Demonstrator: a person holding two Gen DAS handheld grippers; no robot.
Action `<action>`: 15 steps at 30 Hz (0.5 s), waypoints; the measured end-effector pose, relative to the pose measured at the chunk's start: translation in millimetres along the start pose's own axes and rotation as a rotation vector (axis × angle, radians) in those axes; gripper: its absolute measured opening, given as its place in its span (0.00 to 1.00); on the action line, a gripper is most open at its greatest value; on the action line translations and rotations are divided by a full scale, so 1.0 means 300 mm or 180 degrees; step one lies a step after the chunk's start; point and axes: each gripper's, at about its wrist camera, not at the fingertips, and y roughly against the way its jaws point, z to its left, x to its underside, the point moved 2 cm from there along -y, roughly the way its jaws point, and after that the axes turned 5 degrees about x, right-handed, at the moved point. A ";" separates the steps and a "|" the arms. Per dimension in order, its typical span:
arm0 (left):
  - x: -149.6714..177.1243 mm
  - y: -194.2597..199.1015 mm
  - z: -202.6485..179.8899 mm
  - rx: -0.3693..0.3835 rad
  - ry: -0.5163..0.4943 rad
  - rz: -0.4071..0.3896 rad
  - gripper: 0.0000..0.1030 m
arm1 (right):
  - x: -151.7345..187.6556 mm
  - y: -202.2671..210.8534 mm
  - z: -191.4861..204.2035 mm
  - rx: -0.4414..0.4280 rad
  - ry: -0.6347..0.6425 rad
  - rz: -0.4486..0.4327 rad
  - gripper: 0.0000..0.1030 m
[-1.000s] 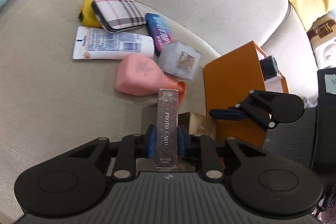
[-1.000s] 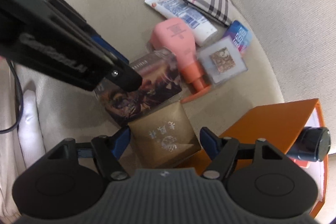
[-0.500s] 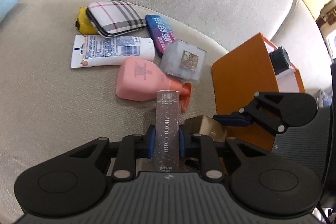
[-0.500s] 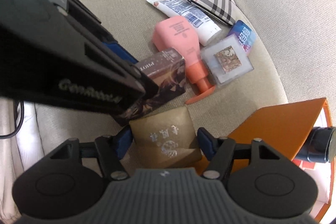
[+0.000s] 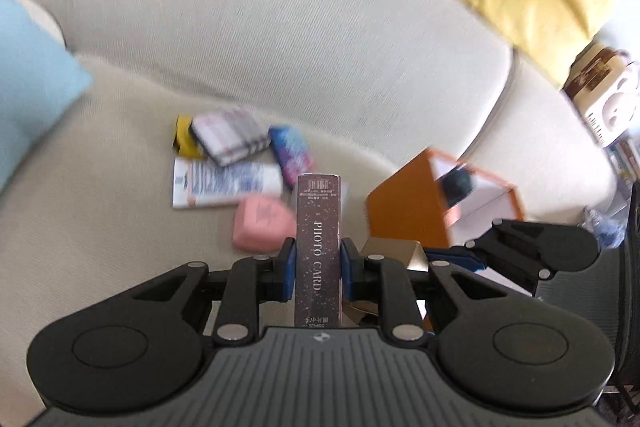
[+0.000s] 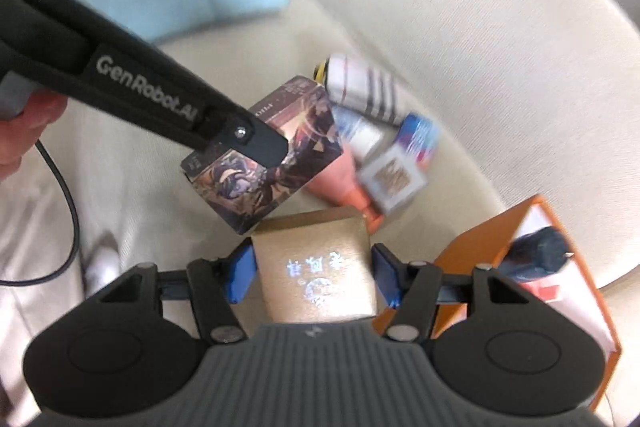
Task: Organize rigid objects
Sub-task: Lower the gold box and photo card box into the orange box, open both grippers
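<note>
A: Which step is this?
B: Over the sofa, with the orange box to the right, both loads are up. The left tool is clamped on the photo card box

A: And the right tool?
B: Its jaws have just been closing on the gold box, pads touching. Next, I'd judge, both go into the orange box

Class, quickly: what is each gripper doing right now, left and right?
Left gripper: shut on the photo card box.
Right gripper: its fingers have just been closing and now hold the gold box.
</note>
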 end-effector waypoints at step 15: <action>-0.037 -0.021 -0.432 0.0618 -0.0617 0.0014 0.24 | 0.171 0.363 -0.267 0.0504 -0.0618 -0.0381 0.61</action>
